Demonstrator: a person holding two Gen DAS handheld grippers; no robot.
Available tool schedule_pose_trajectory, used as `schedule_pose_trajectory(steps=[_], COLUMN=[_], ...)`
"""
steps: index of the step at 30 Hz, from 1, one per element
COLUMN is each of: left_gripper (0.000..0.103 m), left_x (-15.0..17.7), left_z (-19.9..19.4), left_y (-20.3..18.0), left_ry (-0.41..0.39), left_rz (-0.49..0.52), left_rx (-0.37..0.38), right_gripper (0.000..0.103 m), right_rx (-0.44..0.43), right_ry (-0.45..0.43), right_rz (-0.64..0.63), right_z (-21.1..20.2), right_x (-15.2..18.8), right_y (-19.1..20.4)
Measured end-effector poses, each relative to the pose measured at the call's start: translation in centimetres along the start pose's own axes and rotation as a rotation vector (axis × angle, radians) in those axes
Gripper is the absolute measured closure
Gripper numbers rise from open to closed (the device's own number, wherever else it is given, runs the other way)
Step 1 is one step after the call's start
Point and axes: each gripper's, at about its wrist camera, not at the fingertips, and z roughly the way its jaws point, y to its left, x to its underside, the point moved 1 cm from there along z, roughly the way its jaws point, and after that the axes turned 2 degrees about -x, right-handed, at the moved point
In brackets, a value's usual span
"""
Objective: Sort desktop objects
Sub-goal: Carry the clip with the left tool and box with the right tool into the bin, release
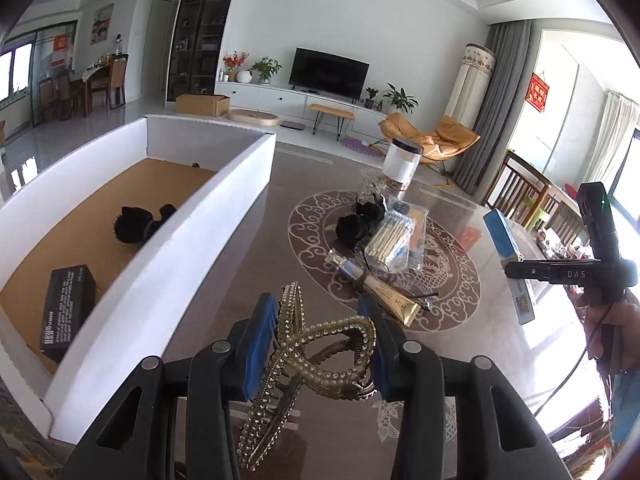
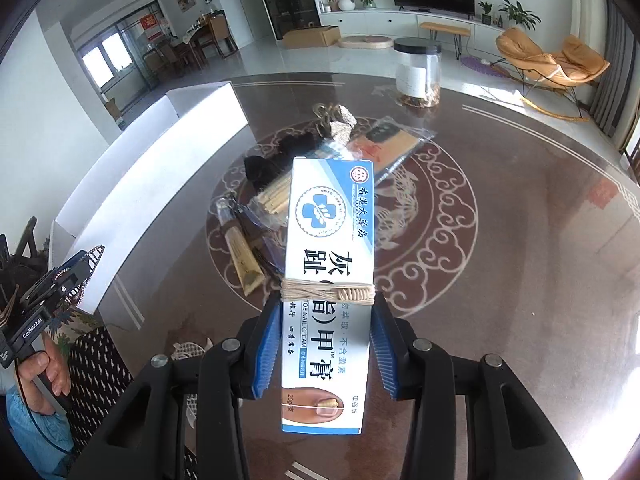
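Observation:
My left gripper is shut on a gold rhinestone hair clip, held above the table just right of the white box. My right gripper is shut on a blue and white nail cream carton bound with string, held above the table; the carton also shows in the left wrist view. A pile lies on the table's middle: a bag of cotton swabs, a black fluffy item, a gold tube, a stone.
The white box has a brown floor with a black carton and a black fluffy item in it. A clear jar with a black lid stands at the table's far side. The round table has a glossy patterned top.

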Motion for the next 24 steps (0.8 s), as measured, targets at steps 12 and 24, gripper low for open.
schedule_pose_trajectory(steps=[12,24], left_gripper=[0.061,0.06], left_x=[-9.0,-6.9], left_z=[-1.1,5.7], left_y=[18.8,28.1], left_ry=[0.037,0.237], left_rz=[-0.128,-0.225], left_rx=[-0.264,-0.46], right_gripper=[0.06,0.058], right_rx=[-0.306,-0.347], right_ry=[-0.086,0.081], right_rz=[-0.211,-0.41], right_z=[5.2,19.7], right_x=[-15.1,-14.2], right_y=[23.0,41.0])
